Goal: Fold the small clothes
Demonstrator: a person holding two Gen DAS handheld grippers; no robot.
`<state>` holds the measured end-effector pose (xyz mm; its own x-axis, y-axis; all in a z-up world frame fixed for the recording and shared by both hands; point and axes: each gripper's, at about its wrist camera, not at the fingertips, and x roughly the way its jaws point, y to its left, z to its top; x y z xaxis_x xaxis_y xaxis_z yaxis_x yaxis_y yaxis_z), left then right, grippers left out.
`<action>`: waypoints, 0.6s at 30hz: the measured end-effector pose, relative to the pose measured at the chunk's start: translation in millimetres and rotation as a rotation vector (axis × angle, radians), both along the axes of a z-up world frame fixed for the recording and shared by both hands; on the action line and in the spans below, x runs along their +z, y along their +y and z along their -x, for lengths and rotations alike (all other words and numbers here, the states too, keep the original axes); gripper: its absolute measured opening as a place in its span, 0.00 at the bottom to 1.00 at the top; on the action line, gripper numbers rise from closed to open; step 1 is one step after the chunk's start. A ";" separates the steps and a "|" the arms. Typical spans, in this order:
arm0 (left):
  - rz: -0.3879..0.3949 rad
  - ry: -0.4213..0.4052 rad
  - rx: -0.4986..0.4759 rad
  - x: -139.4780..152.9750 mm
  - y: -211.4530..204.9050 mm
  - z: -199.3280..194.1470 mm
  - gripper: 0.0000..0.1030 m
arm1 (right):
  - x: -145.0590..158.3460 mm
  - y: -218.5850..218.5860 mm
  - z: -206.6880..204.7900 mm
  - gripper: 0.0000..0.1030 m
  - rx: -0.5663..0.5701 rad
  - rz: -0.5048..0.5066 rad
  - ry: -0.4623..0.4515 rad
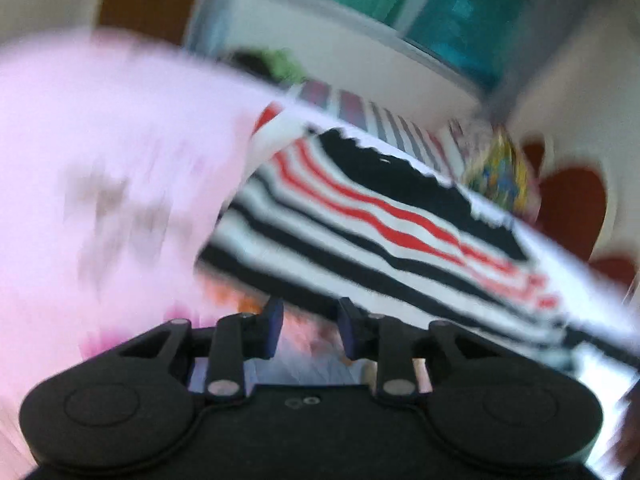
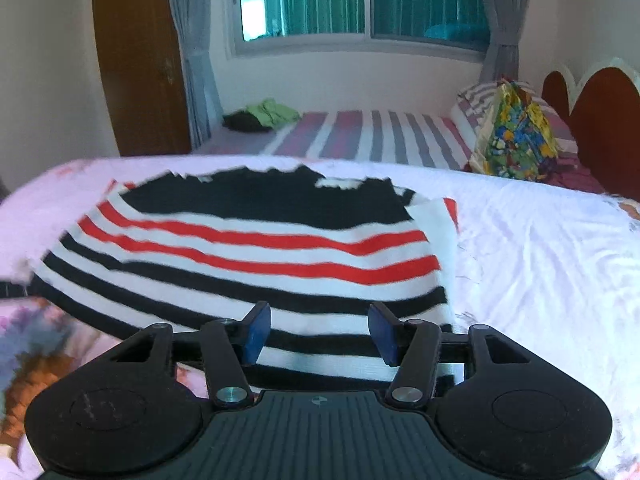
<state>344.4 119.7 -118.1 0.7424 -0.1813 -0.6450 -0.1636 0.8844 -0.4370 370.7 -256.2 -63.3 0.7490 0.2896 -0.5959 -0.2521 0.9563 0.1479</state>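
A small striped garment (image 2: 256, 248), black, white and red, lies flat on a pink and white bedsheet (image 2: 540, 248). My right gripper (image 2: 318, 334) is open and empty, hovering just above the garment's near hem. In the blurred, tilted left wrist view the same garment (image 1: 372, 216) lies ahead and to the right of my left gripper (image 1: 310, 330), which is open with nothing between its fingers. The garment's far edge is partly folded, with a white panel (image 2: 434, 220) showing at its right side.
A second bed with a striped cover (image 2: 360, 136) stands behind, with a green and dark cloth pile (image 2: 264, 116) and a colourful bag (image 2: 516, 136). A red headboard (image 2: 604, 128) is at the right, a wooden door (image 2: 140, 60) at the left, a window (image 2: 360, 0) behind.
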 end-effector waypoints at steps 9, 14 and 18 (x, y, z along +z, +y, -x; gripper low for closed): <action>0.445 -0.106 0.148 -49.6 37.5 -44.5 0.33 | -2.3 33.2 -35.6 0.13 0.044 -0.106 0.031; 0.447 -0.105 0.142 -49.9 30.3 -47.7 0.34 | -11.2 47.2 -52.8 0.13 0.068 -0.098 0.041; 0.424 -0.120 0.129 -48.7 13.9 -13.8 0.38 | -17.1 46.7 -57.8 0.13 0.087 -0.118 0.057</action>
<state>358.3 133.6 -166.8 0.8412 -0.3121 -0.4416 -0.1863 0.5994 -0.7785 428.5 -209.5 -80.4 0.6845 0.4222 -0.5944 -0.3209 0.9065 0.2744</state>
